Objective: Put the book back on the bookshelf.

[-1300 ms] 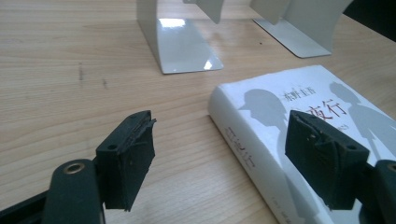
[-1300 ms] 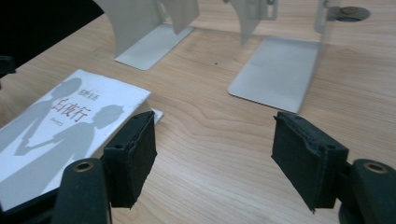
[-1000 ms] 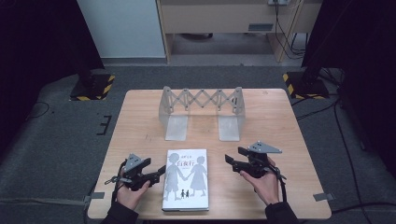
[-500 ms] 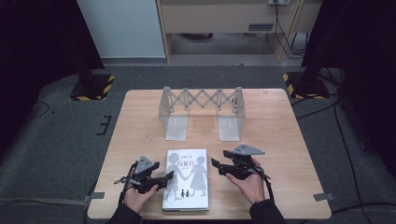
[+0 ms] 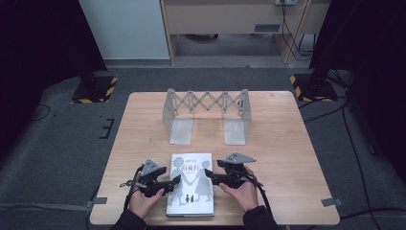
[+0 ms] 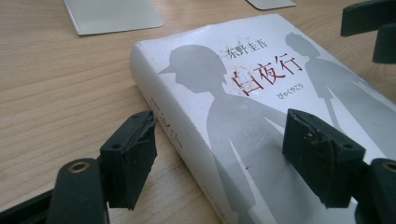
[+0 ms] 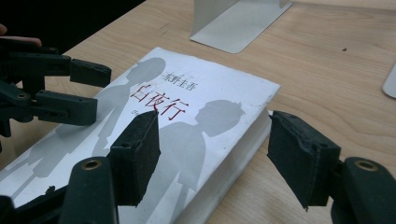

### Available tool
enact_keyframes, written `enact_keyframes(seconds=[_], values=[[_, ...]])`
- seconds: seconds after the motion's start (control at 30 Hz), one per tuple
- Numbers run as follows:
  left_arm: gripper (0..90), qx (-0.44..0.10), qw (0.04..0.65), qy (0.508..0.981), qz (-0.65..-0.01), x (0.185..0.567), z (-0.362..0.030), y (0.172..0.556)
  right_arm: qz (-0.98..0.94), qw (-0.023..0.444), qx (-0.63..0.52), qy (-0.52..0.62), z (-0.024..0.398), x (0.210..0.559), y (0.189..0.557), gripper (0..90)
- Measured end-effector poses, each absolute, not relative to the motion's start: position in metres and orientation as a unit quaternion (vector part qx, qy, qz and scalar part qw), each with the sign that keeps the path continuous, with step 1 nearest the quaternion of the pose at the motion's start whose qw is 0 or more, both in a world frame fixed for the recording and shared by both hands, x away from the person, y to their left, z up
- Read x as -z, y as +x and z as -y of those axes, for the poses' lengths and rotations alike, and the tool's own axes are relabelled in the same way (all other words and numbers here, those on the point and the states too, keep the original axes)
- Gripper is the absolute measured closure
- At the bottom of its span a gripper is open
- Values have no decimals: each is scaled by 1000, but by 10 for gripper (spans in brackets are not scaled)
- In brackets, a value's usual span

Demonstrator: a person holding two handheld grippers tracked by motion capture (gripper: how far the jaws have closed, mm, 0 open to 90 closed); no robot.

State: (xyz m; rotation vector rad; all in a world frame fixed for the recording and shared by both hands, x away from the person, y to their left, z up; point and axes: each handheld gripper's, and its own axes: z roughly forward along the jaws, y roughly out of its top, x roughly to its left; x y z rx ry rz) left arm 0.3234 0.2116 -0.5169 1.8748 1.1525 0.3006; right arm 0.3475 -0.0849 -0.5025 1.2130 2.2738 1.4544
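Book (image 5: 190, 184) flat at near table (image 5: 297, 158) edge, btw both grippers. L gripper (image 6: 219, 158) jaws apart, straddling spine edge, no contact; R gripper (image 7: 212, 158) jaws apart over opposite long edge. Risk: uneven pinch → cover lifts alone, or book skids twd bookend rack (image 5: 206, 115)

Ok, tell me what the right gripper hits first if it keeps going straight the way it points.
Most likely the book: the right gripper points at its long edge, open jaws straddling that edge. Beyond the book sits the left gripper. Depth is hard to judge.
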Motion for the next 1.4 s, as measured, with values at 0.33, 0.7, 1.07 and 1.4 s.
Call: enact_keyframes(seconds=[0.33, 0.7, 1.07, 1.4], values=[[248, -115, 448, 757, -461, 518, -207, 326, -771, 73, -480, 412, 76, 517, 346, 332], [469, -156, 437, 762, -451, 510, -214, 321, -768, 56, -482, 419, 73, 524, 349, 301], [534, -186, 394, 753, -494, 518, -240, 320, -763, 43, -487, 422, 68, 527, 351, 273], [517, -178, 389, 766, -480, 524, -231, 320, -764, 58, -493, 411, 66, 520, 349, 293]])
